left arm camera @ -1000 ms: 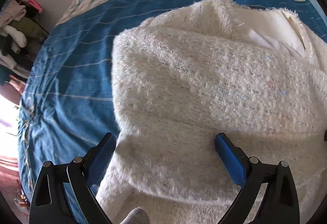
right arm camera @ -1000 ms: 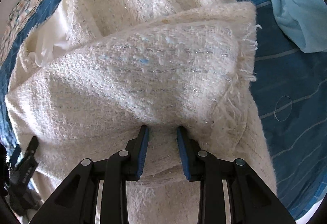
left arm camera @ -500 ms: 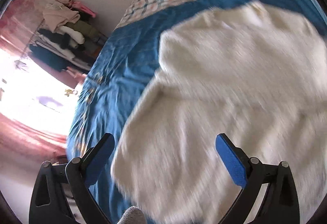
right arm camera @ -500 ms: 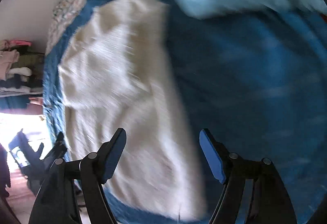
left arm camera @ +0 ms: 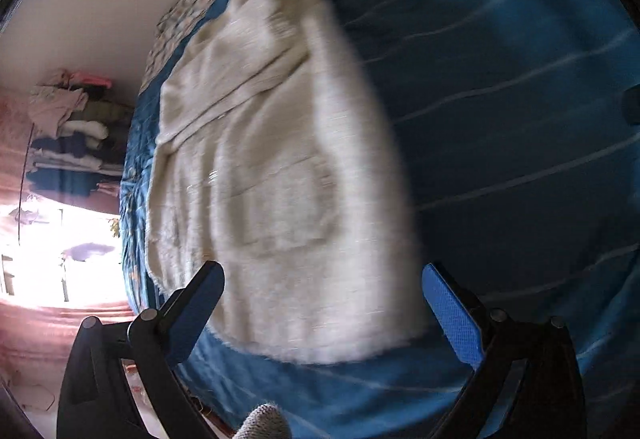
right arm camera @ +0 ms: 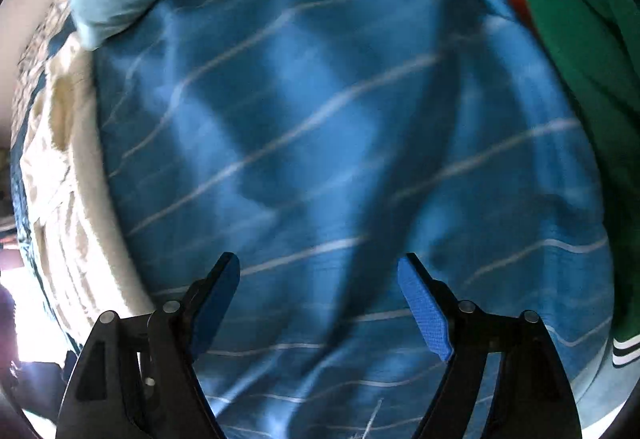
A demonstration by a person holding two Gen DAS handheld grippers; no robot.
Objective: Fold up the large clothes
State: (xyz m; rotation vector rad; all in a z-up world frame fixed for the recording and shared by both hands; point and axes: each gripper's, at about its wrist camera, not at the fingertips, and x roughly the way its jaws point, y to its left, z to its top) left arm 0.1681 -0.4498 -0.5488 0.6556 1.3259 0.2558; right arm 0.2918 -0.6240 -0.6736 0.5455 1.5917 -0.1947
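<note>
Left wrist view: left claw [left arm camera: 322, 303] spread, empty, above folded cream fuzzy woven jacket [left arm camera: 276, 167] lying on blue striped bed cover [left arm camera: 500, 119]. Right wrist view: right claw [right arm camera: 320, 299] opening, empty, over bed cover [right arm camera: 320, 139]; jacket [right arm camera: 68, 179] at left edge; green garment [right arm camera: 580, 59] at right.

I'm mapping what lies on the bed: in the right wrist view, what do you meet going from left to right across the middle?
Cream jacket → blue striped bedspread → green garment.
</note>
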